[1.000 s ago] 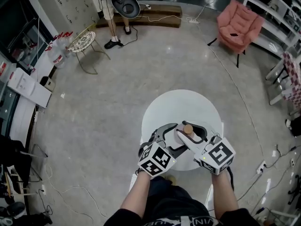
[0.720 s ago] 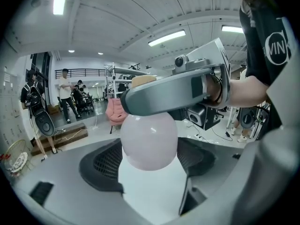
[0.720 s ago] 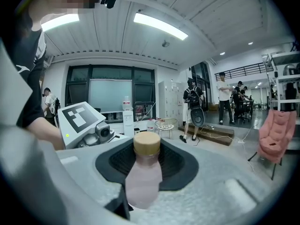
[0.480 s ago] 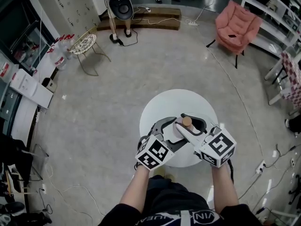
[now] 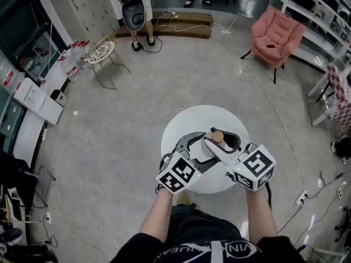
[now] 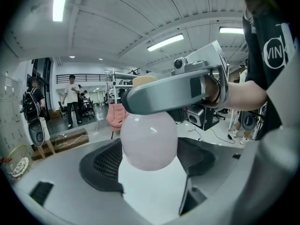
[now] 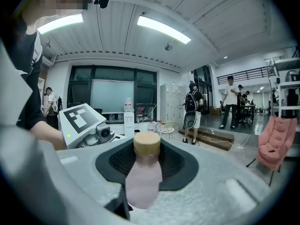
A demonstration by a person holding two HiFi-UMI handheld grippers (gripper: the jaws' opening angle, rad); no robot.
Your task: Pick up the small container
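Two handheld grippers meet above a round white table (image 5: pixel 189 119) on a polished concrete floor (image 5: pixel 109 125). The right gripper (image 5: pixel 221 141) is clamped on the small container (image 7: pixel 143 175), a pale pink bottle with a tan cap (image 7: pixel 146 143), and holds it upright between its dark pads, cap uppermost. In the head view the bottle sits over the near half of the table, level with both grippers' tips. The left gripper (image 5: pixel 202 142) comes in from the person's left, its jaws spread apart on either side of the bottle's rounded base, with one of the right gripper's grey jaws crossing just above the bottle in the left gripper view. The two grippers' marker cubes sit side by side nearest the person, whose bare forearms reach in from the bottom edge. Well behind the table, a pink armchair (image 5: pixel 277 34) stands at the right and a person (image 5: pixel 131 10) stands at the back left beside a wire chair (image 5: pixel 101 51).
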